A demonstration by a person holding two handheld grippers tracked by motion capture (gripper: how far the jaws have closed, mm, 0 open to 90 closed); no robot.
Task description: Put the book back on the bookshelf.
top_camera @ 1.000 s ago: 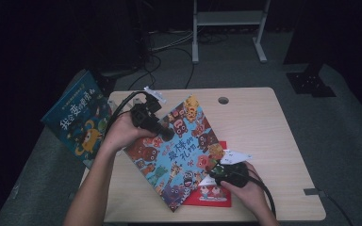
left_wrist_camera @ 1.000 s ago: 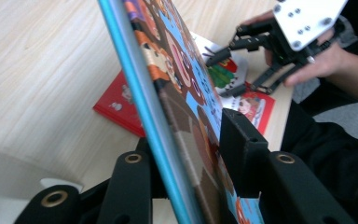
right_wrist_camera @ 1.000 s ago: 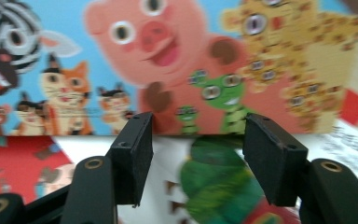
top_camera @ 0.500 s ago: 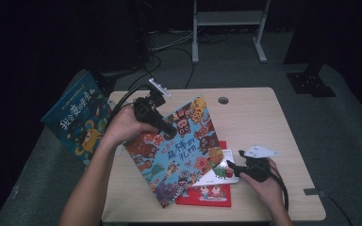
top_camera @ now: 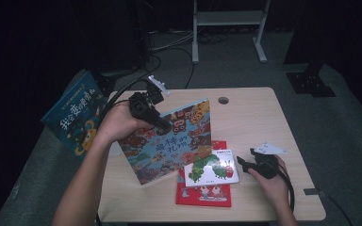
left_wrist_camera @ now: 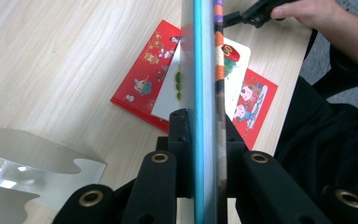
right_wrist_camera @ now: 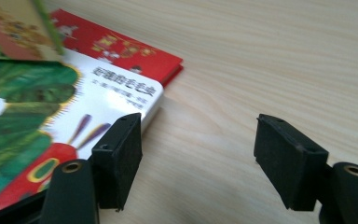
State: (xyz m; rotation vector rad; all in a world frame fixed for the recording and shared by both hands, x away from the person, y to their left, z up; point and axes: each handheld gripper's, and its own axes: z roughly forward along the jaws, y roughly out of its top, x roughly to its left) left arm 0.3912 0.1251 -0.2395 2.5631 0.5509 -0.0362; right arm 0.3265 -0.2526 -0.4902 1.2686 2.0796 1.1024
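**Lifting the big book off the stack**

Tilting up from the tabletop, the big book is pinched at its upper edge by the left tool, whose jaws have just been closing on it; its lower corner is low, by the stack. The caterpillar book lies flat on the red book, just left of the right tool. That tool's jaws have just been opening, spread and empty, with the caterpillar book's edge nearest. A blue book stands off the tabletop's left side; the room is dark.
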